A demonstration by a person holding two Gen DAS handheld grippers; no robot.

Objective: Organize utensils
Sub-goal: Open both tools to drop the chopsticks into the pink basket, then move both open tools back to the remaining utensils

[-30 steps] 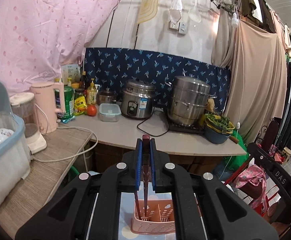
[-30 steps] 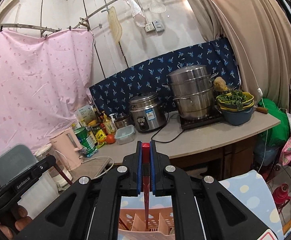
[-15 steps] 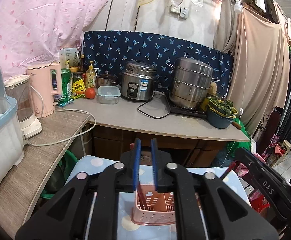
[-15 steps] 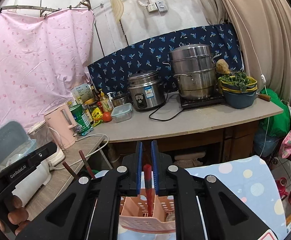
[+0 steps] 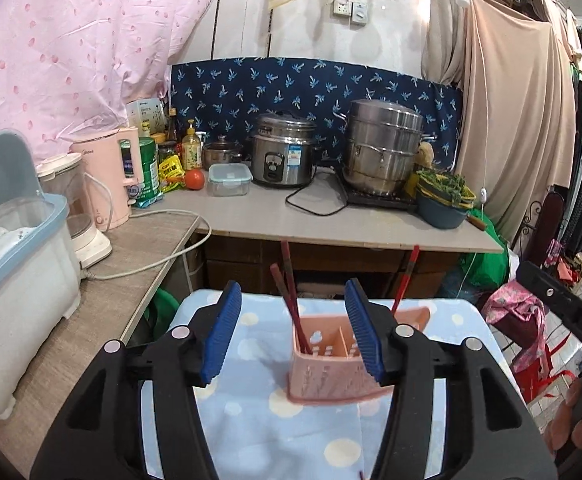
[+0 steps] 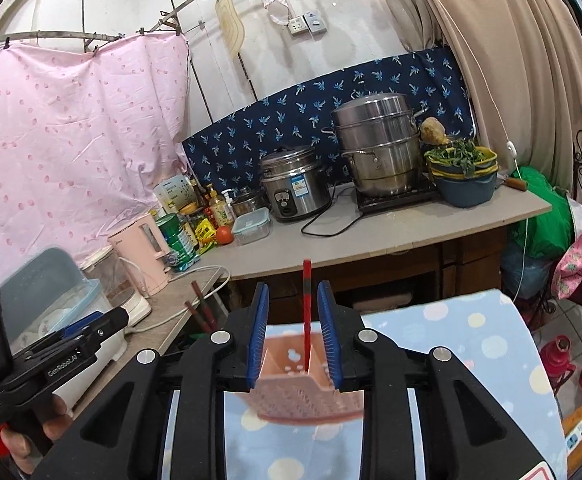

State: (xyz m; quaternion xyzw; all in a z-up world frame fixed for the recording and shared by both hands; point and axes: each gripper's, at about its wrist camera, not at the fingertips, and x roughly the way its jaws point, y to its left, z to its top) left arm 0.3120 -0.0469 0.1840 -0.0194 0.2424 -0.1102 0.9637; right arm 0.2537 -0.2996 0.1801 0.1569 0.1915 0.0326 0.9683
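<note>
My left hand-held gripper (image 5: 291, 330) and right hand-held gripper (image 6: 293, 334) have both just been opening and grip nothing, their red chopsticks (image 5: 289, 284) now standing loose in the pink utensil basket (image 5: 327, 372) on the dotted cloth (image 5: 251, 432).

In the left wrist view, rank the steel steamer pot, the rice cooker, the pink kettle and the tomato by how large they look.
1. Steel steamer pot, largest.
2. and 3. Rice cooker and pink kettle: look about alike, the cooker wider, the kettle taller; the kettle stands nearer the camera, so no firm ranking.
4. Tomato, clearly smallest.
</note>
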